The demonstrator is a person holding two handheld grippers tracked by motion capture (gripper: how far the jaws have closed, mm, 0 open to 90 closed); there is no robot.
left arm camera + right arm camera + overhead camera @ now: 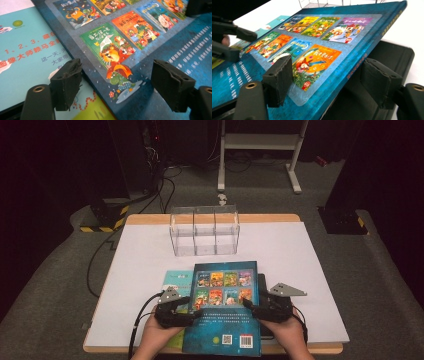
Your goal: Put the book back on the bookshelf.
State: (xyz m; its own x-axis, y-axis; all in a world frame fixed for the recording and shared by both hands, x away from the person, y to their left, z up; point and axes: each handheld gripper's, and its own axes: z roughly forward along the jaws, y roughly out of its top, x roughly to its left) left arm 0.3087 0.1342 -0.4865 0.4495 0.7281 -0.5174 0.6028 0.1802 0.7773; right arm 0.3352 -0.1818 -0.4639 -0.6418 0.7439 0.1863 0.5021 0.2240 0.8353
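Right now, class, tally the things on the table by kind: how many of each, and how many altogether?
Books: 2 (dark blue book, teal book)
Clear divided organiser: 1
Black flat object under the blue book: 1
Total: 4

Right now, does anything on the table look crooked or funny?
Yes. The blue book does not lie flat: its right side rests on a black thing and its left on a teal book, so it tilts. Its near end hangs over the table edge.
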